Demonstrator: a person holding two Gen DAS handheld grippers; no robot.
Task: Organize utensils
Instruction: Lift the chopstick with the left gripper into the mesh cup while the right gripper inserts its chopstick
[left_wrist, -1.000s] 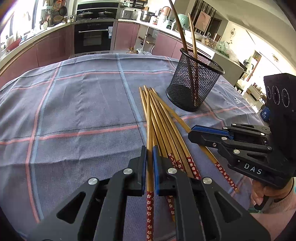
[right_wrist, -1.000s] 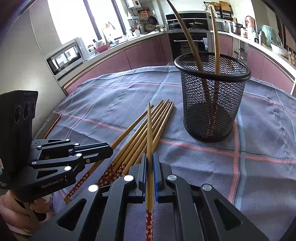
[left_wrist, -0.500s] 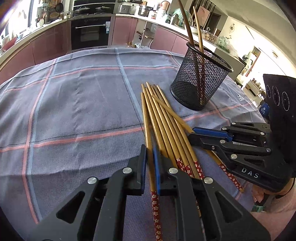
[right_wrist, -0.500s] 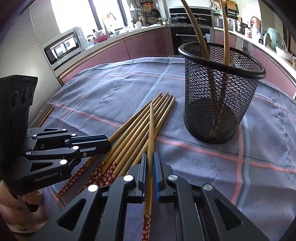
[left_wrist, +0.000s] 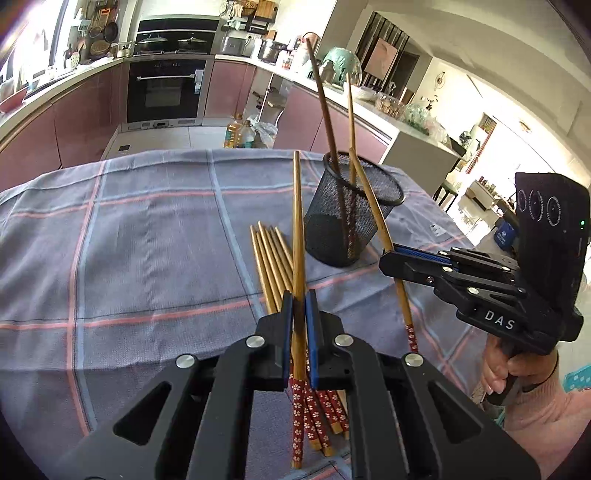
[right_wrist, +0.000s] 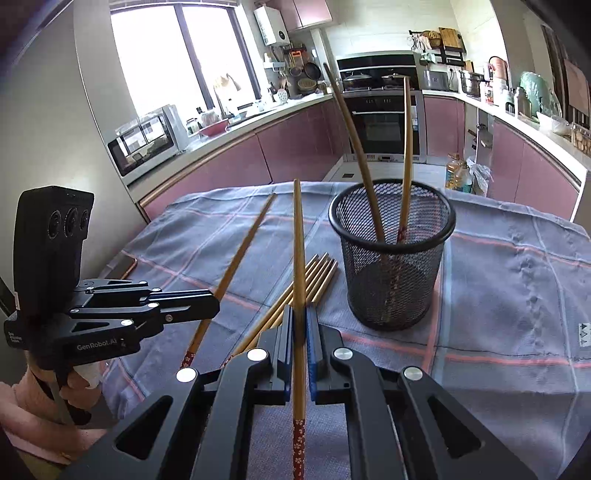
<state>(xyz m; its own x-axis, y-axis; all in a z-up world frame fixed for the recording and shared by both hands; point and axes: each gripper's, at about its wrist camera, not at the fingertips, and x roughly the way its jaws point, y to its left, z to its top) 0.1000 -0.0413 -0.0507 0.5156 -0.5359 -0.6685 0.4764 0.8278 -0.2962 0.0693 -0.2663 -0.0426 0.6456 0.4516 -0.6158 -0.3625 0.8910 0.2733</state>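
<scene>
Left claw (left_wrist: 298, 306): its two blue-padded fingers are clamped on a single chopstick (left_wrist: 297, 236), gripped just above the red flowered handle end. The shaft rises clear of the counter (left_wrist: 129, 258) and its bare tip points toward the far side, to the left of the mesh cup (left_wrist: 347, 218).

Right claw (right_wrist: 299, 321): likewise clamped on one chopstick (right_wrist: 298, 243), held along its bare golden shaft with the red patterned end trailing toward the camera. In the left wrist view this claw enters from the right, and its chopstick slants up so that the tip overlaps the near rim of the mesh cup; whether it touches the rim cannot be told.

Mesh cup: a black wire holder standing upright on the counter, right of centre. Two chopsticks stand inside it, handle ends down, both leaning against the rim.

Loose chopsticks (left_wrist: 271, 258): a bundle lies flat on the checked grey cloth (right_wrist: 517, 288) that covers the counter, just left of the mesh cup. Tips point far, flowered ends lie near, partly hidden beneath the left claw.

A person's hand (left_wrist: 513, 369) in a pink sleeve grips the handle of the right claw at the right edge of the left wrist view. Kitchen cabinets and an oven form the background.
</scene>
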